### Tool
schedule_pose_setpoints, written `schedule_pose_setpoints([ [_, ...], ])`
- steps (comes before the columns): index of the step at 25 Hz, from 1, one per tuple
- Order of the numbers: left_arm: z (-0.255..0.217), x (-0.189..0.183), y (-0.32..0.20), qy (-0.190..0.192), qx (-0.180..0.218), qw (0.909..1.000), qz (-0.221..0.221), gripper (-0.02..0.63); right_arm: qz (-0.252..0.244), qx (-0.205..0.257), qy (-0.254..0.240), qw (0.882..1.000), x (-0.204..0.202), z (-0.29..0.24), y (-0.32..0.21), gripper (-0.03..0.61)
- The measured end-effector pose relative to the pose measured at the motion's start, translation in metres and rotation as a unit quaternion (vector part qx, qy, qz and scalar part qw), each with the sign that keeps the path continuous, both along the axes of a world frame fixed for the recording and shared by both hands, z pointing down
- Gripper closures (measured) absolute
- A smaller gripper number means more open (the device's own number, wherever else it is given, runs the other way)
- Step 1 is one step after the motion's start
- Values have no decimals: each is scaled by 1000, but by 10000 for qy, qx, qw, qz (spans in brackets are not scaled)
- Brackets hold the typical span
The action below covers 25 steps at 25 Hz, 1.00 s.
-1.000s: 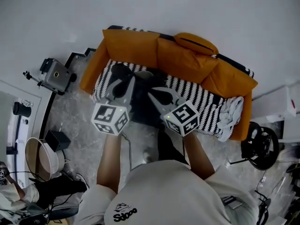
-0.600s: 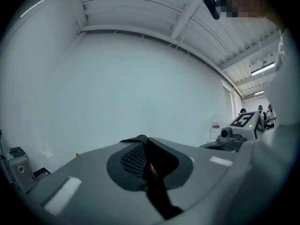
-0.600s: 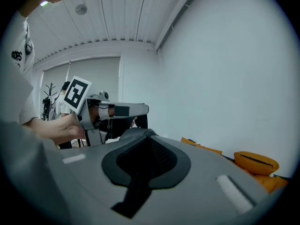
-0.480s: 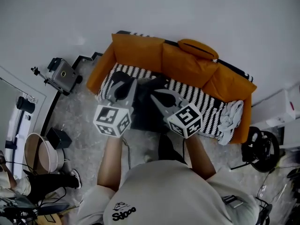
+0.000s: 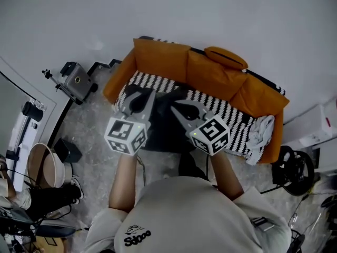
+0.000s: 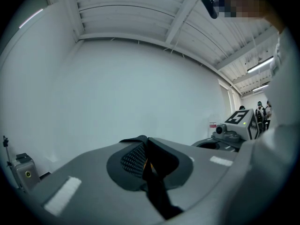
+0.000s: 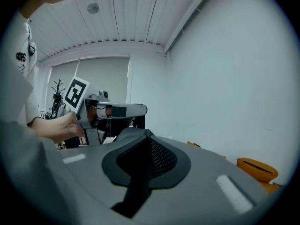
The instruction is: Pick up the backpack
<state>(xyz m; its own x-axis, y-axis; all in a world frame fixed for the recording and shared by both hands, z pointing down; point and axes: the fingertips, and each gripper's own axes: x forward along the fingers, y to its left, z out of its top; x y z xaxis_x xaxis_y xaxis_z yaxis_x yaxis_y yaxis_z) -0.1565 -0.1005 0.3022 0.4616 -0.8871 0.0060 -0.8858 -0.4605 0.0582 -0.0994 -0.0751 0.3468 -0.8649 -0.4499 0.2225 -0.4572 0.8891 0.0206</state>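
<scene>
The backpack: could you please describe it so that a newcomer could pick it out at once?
Find the orange sofa with its black-and-white striped seat cover. The backpack is mid-seat, pinched by the left gripper and the right gripper. It is the only solid black thing there, unlike the pale cloth at the sofa's end.
</scene>
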Motion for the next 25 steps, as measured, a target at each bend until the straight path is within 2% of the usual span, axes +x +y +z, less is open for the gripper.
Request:
schedule_pose_setpoints([
  [13, -23, -6, 41, -45, 283, 9995, -105, 600, -297, 120, -202, 9993, -5, -23, 45, 555],
  [25, -25, -10, 50, -50, 323, 9994, -108, 600, -492, 123, -174, 9986, -11, -24, 58, 555],
])
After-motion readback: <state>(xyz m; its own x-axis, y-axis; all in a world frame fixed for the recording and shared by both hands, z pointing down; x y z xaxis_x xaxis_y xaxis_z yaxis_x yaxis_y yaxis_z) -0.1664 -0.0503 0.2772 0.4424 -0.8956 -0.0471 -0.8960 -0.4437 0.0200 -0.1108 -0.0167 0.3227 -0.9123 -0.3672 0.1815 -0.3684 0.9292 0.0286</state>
